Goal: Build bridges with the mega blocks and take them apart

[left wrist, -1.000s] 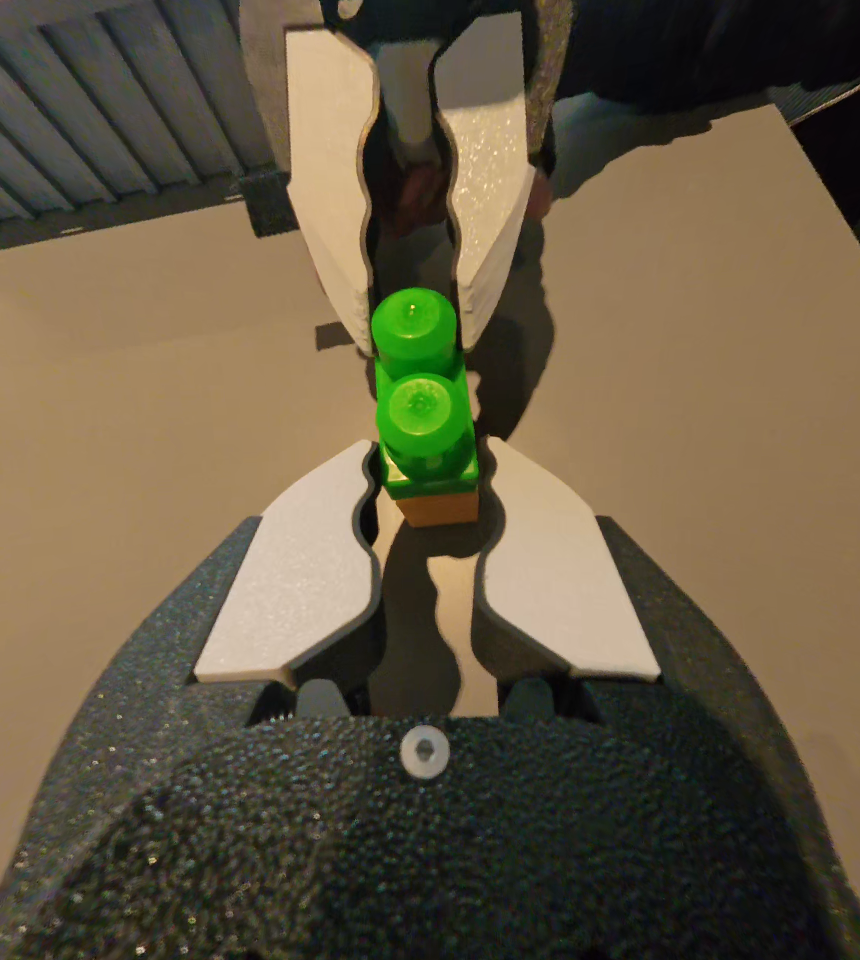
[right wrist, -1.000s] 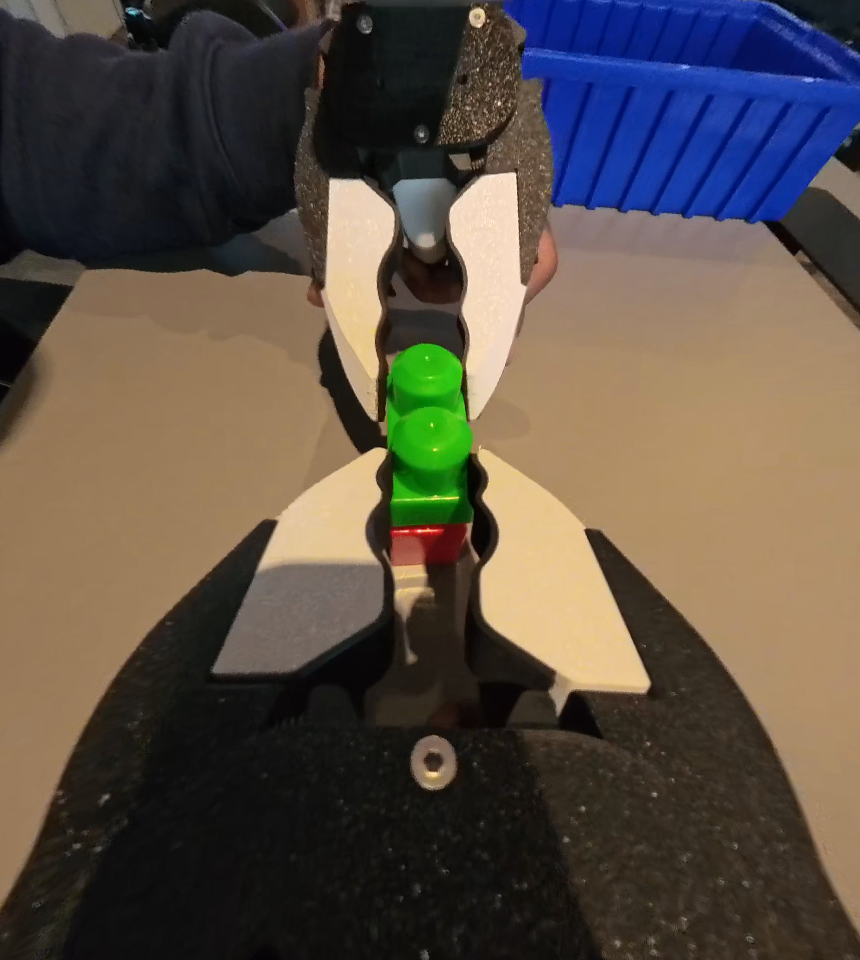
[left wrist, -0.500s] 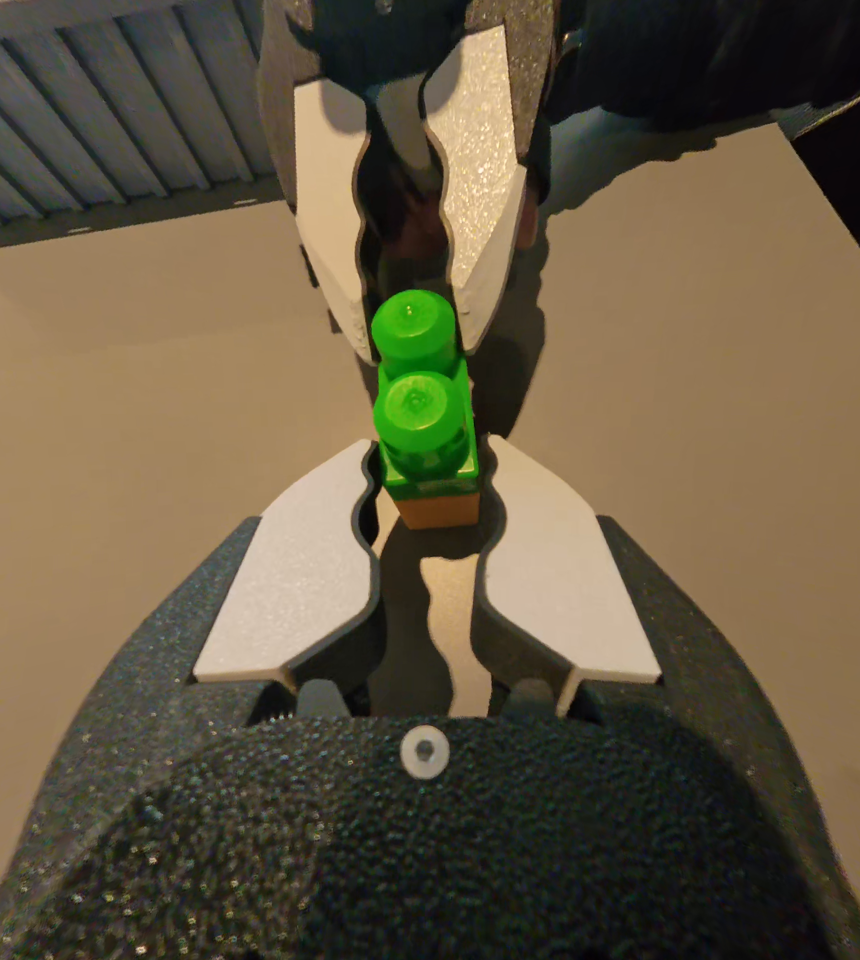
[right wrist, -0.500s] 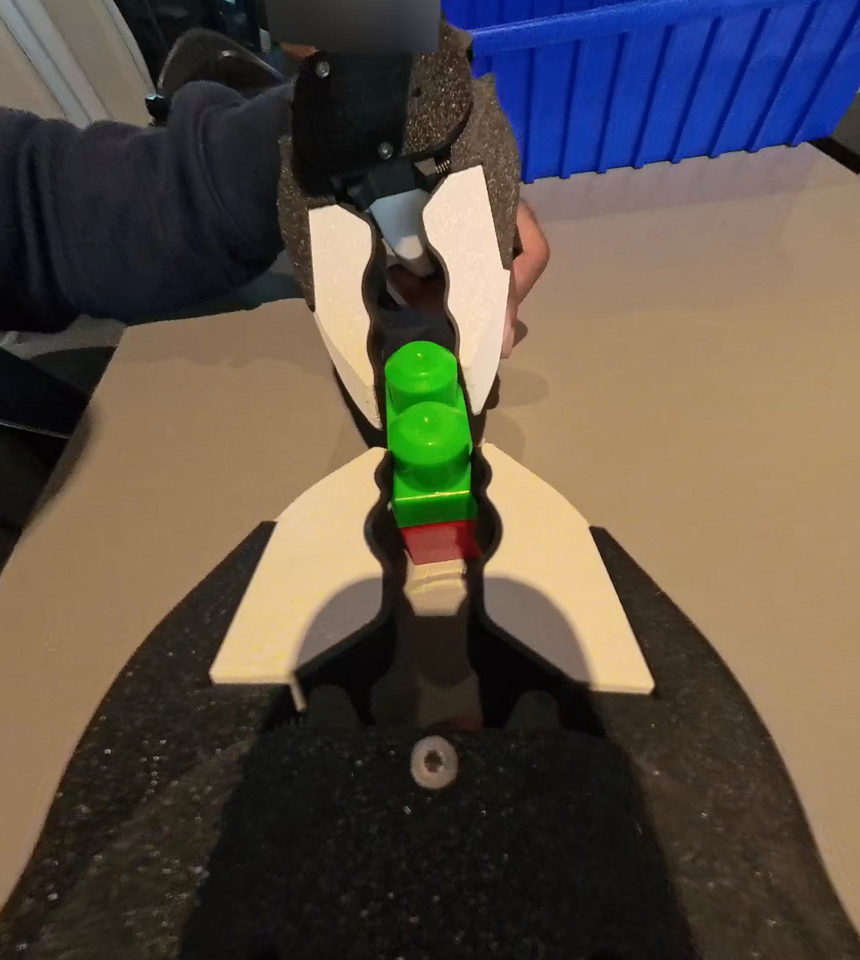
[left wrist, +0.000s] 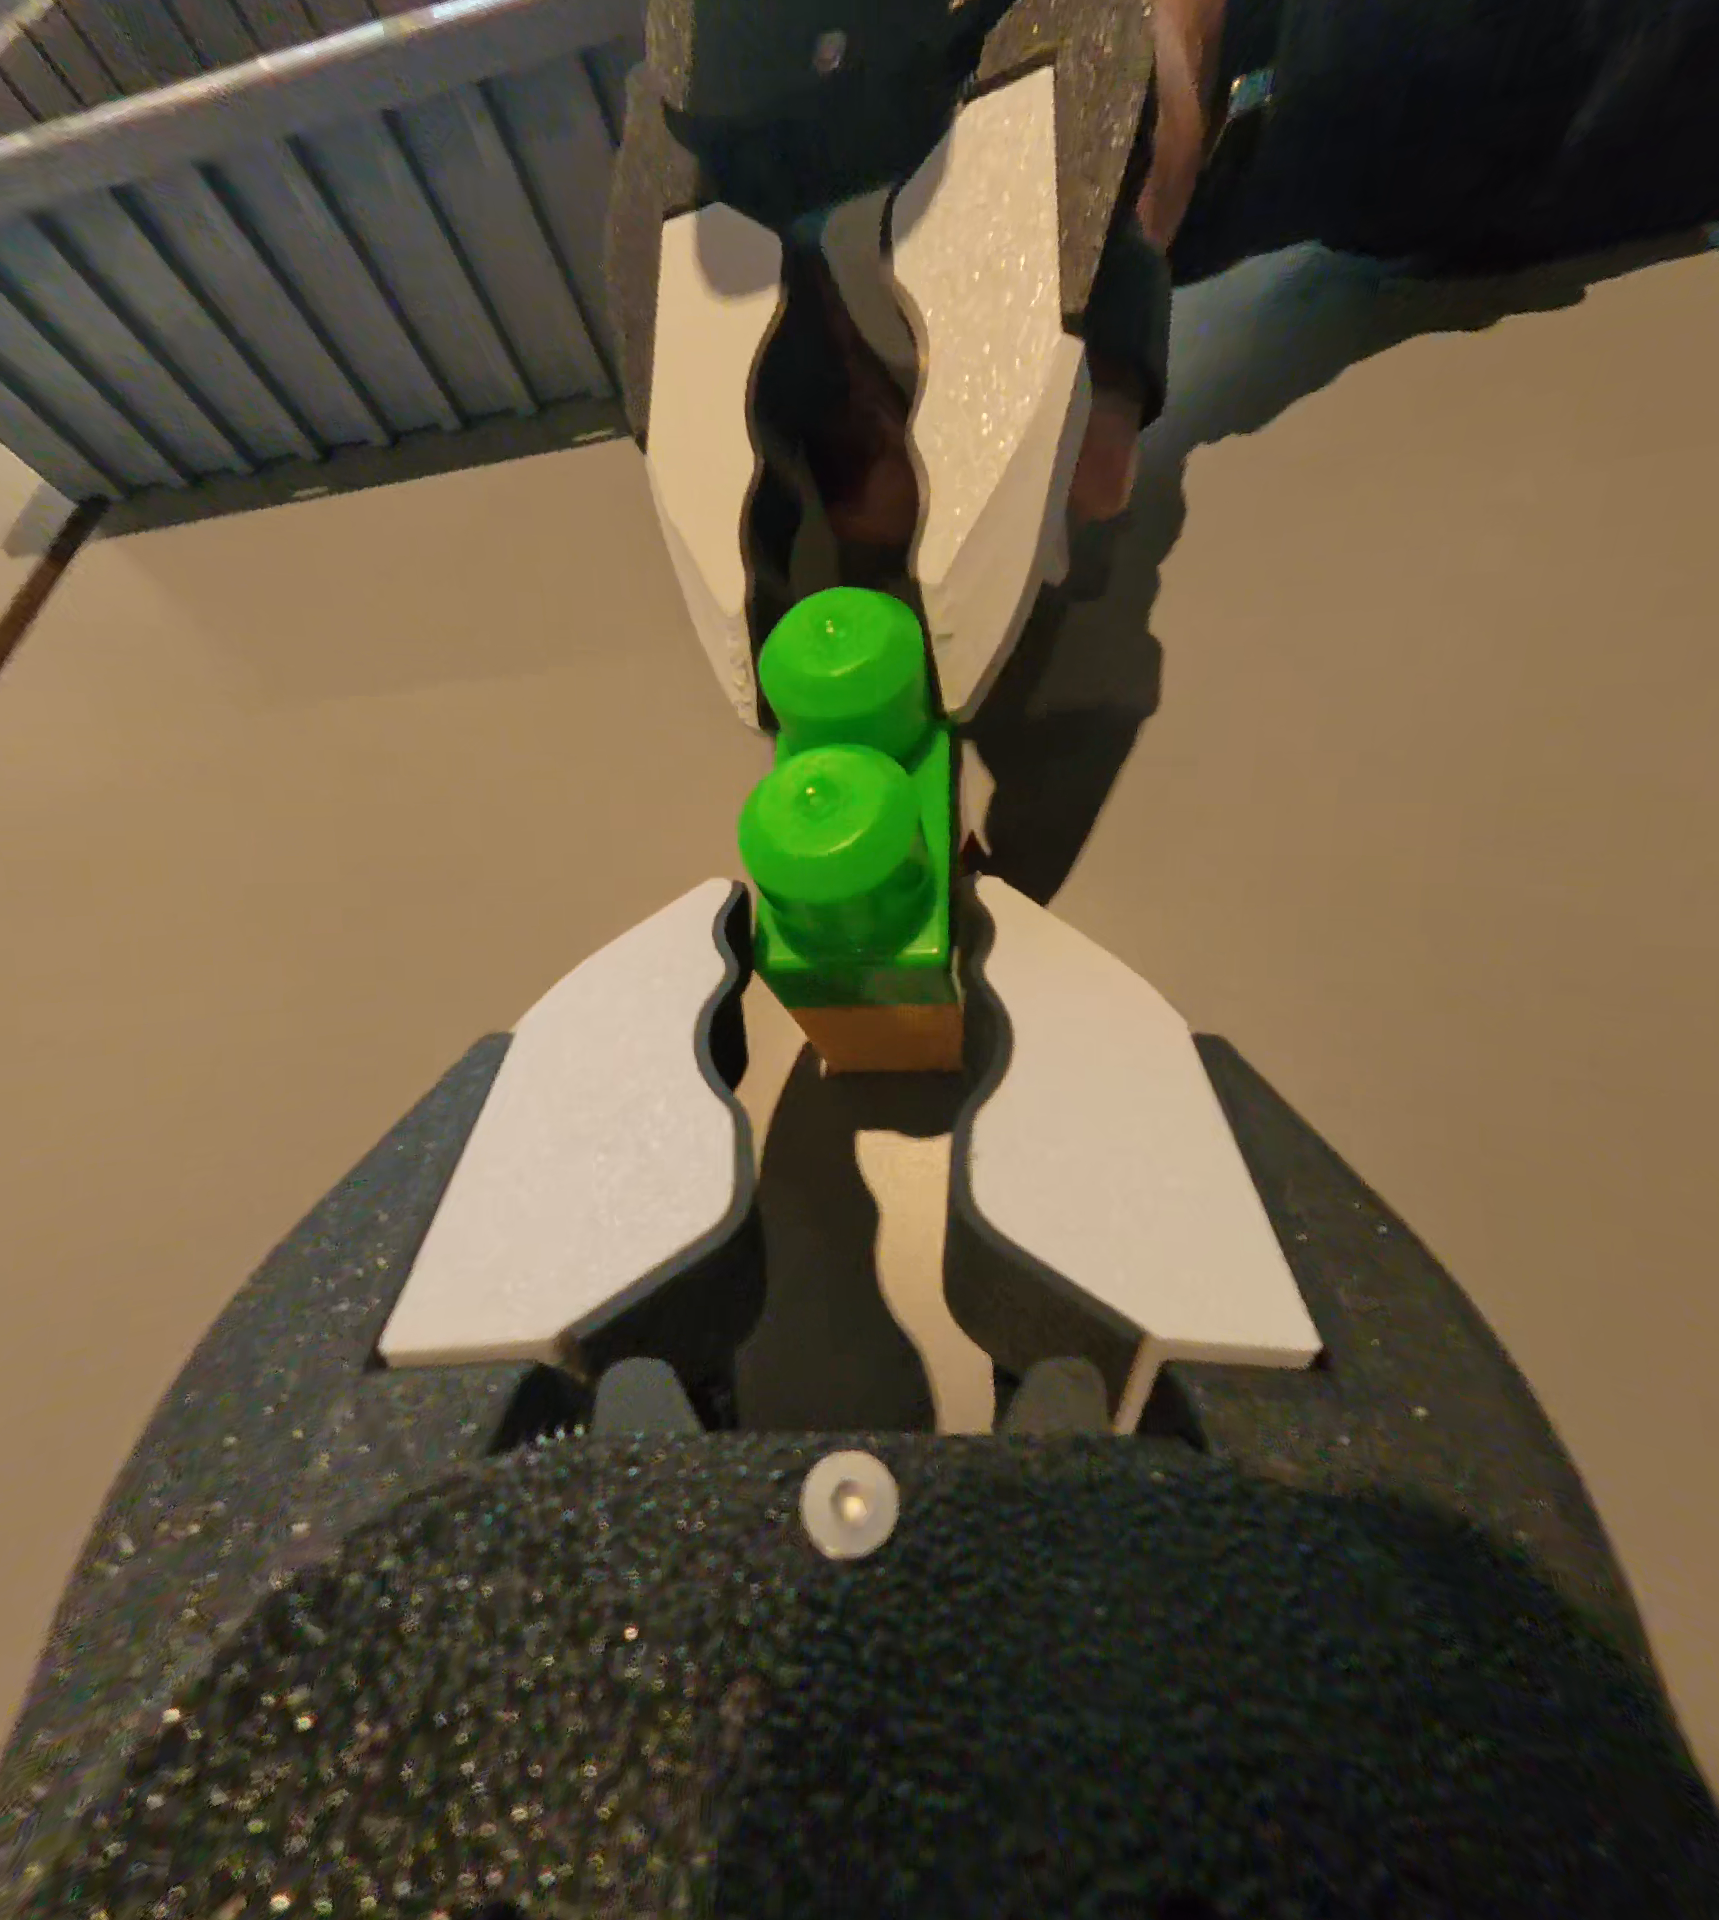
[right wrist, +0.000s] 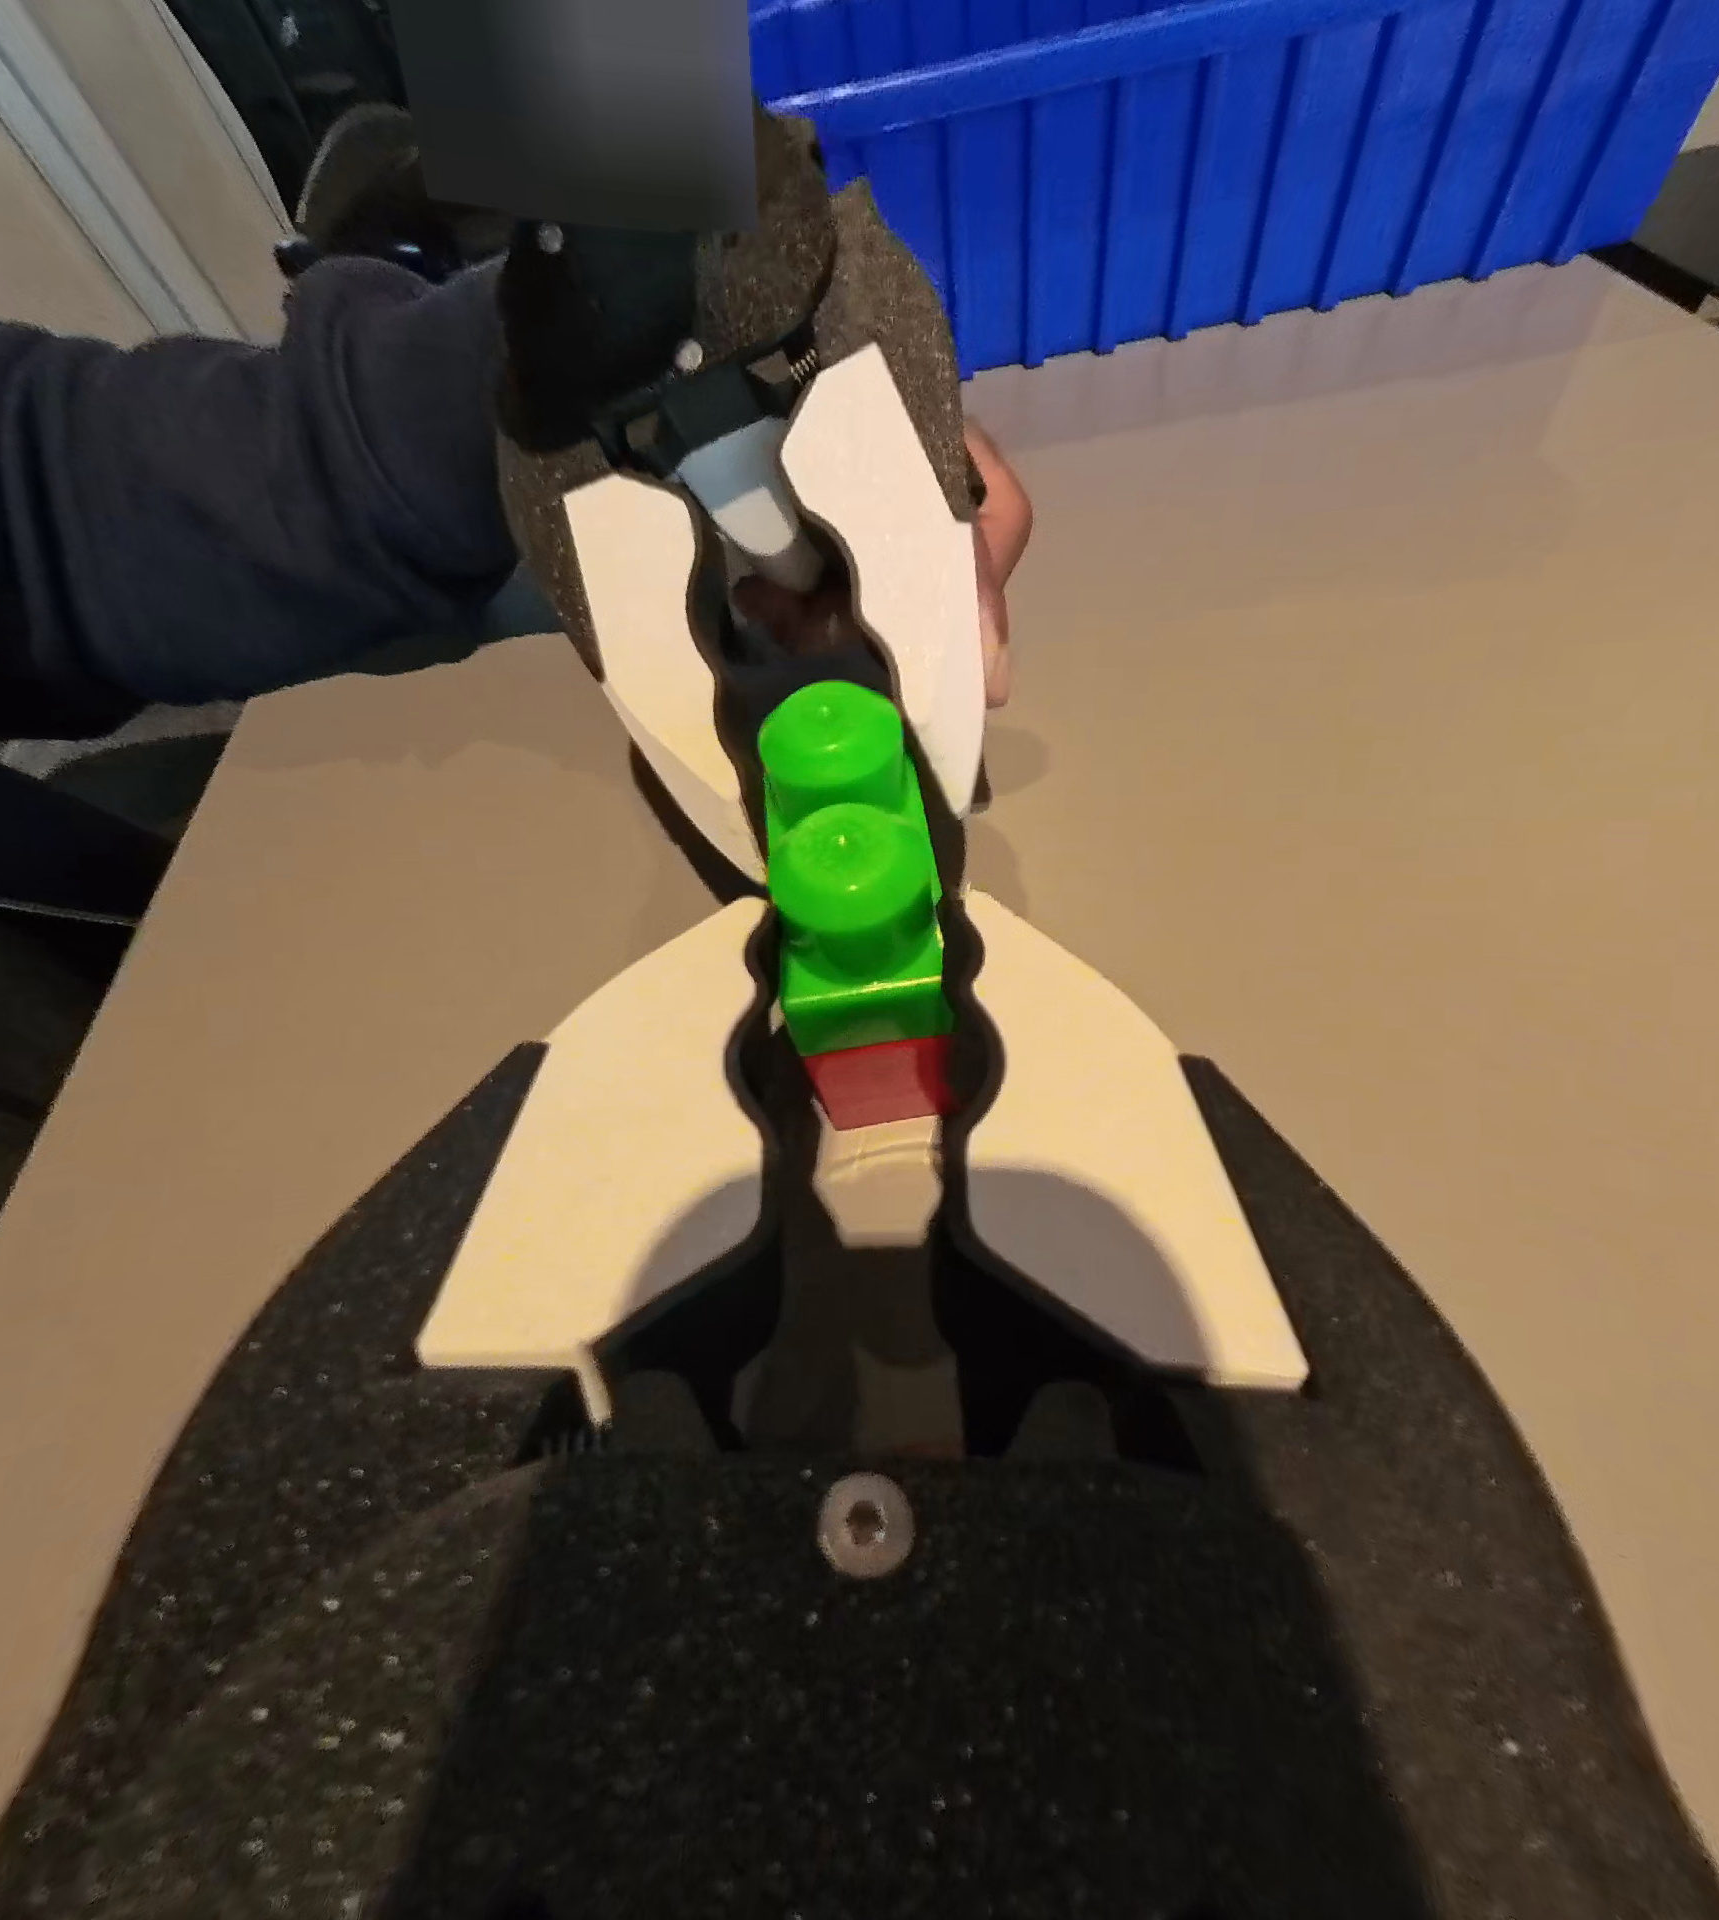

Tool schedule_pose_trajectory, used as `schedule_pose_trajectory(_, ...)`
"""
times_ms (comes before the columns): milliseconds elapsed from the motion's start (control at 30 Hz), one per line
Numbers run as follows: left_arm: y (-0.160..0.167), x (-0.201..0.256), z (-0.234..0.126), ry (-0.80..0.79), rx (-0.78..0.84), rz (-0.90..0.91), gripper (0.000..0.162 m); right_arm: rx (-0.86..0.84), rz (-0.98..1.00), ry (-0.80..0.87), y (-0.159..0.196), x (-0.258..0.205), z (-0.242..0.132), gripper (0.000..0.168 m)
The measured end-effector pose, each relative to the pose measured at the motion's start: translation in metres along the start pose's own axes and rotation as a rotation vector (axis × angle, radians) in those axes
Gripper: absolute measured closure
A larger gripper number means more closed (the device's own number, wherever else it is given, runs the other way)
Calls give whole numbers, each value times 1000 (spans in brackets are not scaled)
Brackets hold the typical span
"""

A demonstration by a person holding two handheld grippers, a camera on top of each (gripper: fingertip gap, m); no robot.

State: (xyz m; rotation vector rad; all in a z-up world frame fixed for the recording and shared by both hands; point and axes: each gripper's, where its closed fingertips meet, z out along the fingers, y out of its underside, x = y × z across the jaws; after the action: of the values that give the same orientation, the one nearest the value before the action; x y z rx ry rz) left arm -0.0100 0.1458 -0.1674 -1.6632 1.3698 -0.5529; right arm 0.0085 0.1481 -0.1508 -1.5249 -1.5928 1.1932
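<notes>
Beige matte tabletop point(left wrist: 315, 831) filled both views, with a blue ribbed plastic bin point(right wrist: 1250, 177) at its far edge and a grey slatted panel point(left wrist: 263, 312) behind the other side. At the centre stood a small bridge: a bright green two-stud plastic block point(left wrist: 850, 831) spanning an orange block point(left wrist: 886, 1029) at one end and a red block point(right wrist: 881, 1081) at the other. The left gripper point(left wrist: 855, 997) was narrowed around the orange end and the right gripper point(right wrist: 860, 1039) around the red end; whether their white fingers point(left wrist: 616, 1122) actually pinched the blocks could not be told. The two tools faced each other head-on, tilted down at the table, each held from behind by a dark-sleeved arm point(right wrist: 159, 499). To separate the bridge cleanly, the supports probably needed squeezing low and level, then the ends rocked apart gently, not yanked, so no block flew off.
</notes>
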Motion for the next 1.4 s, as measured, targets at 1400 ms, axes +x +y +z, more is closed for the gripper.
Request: schedule_pose_trajectory(1400,-9,3,-31,59,156,-36,118,-6,-6,4,3,5,-11,122)
